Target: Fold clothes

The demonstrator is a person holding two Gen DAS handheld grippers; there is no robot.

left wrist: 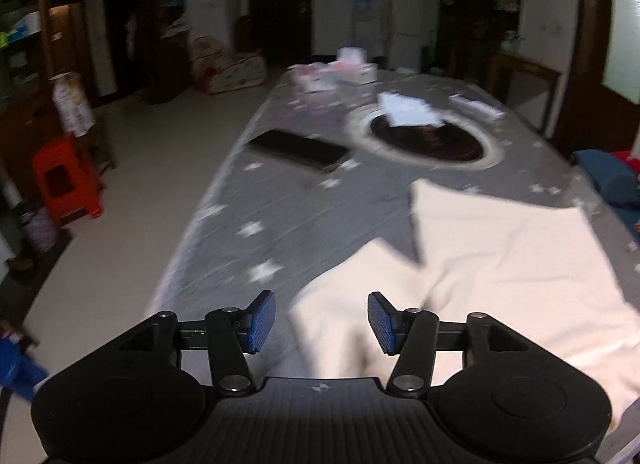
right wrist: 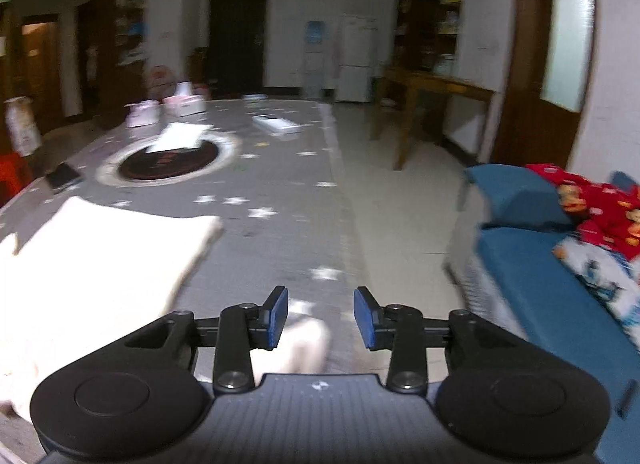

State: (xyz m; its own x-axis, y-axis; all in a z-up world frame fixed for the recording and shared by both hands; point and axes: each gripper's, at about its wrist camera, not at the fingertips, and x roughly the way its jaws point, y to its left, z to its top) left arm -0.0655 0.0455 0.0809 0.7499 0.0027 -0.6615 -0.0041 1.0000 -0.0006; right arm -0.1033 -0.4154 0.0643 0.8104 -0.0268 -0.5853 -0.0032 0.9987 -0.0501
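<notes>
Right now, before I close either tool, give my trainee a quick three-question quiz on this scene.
1. True or false: the left tool is gripping the cream garment.
2. What dark flat item lies on the grey star-patterned tablecloth, left of the round black mat?
3. In the right wrist view, the blue sofa sits: A) left of the table, B) right of it.

Key: 1 false, both tools open. 2 a phone. 3 B.

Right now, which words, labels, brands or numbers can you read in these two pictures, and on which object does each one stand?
None can be read.
Round dark mat: reddish marks at its middle, too blurred.
Boxes at the table's far end: print too blurred.
Tall can by the red stool: label too blurred.
Red cloth on the blue seat: cartoon figures only.
</notes>
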